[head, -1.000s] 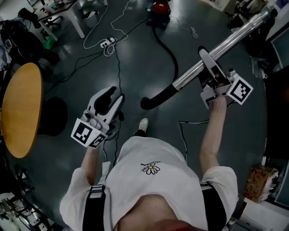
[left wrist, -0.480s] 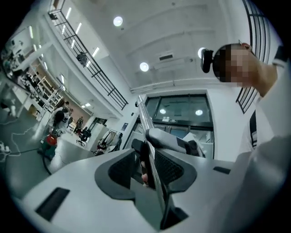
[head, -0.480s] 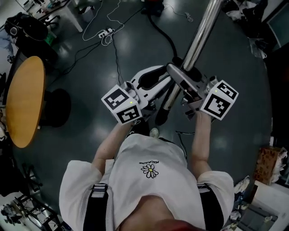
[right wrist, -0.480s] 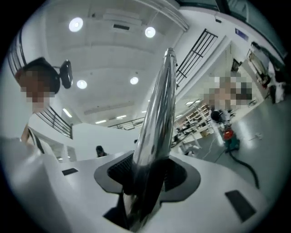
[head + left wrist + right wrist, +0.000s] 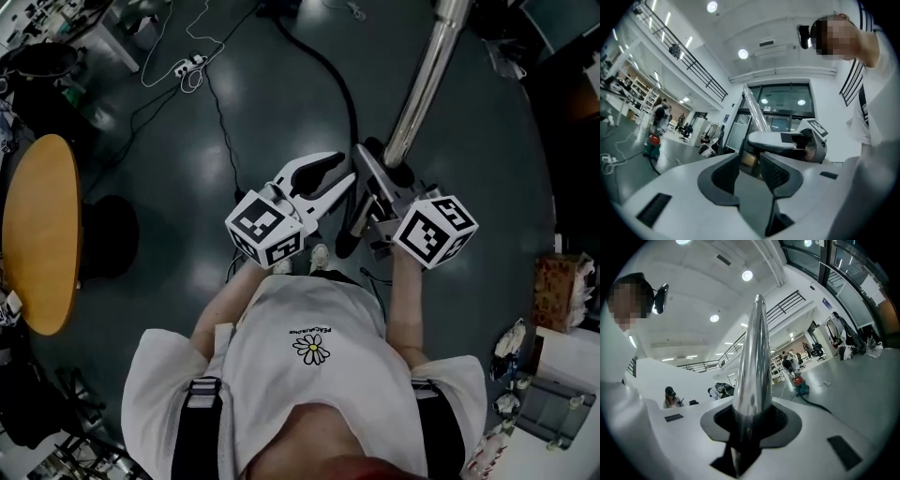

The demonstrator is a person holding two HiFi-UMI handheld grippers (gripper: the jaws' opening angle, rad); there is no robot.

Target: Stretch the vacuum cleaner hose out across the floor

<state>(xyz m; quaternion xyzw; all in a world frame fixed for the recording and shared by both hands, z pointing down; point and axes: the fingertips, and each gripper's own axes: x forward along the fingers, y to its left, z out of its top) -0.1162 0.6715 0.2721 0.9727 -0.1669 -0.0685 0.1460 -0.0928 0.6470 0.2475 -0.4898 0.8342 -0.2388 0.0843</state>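
Plainly, the black vacuum cleaner hose (image 5: 328, 66) is lying on the dark floor (image 5: 169, 197). It is curving from the top edge of the head view down toward the person's hands, where it is meeting the lower end of a shiny metal tube (image 5: 422, 84). In the right gripper view the hose is trailing across the floor to a red vacuum cleaner (image 5: 801, 384) standing well off. The right gripper (image 5: 373, 169) is clenching that tube: its jaws have just been closing, and the tube is sitting between the dark pads and rising steeply away from them. The left gripper (image 5: 323, 178) is hovering just beside it, pointing across at it, jaws standing apart with nothing between them. Below the two grippers the person's white T-shirt (image 5: 309, 349) with a daisy print is filling the lower middle of the head view. Farther out, a round wooden table (image 5: 42, 234) is standing at the left, a white power strip (image 5: 183, 67) with its cable is lying near the top left, and a cardboard box (image 5: 561, 291) is sitting at the right edge.
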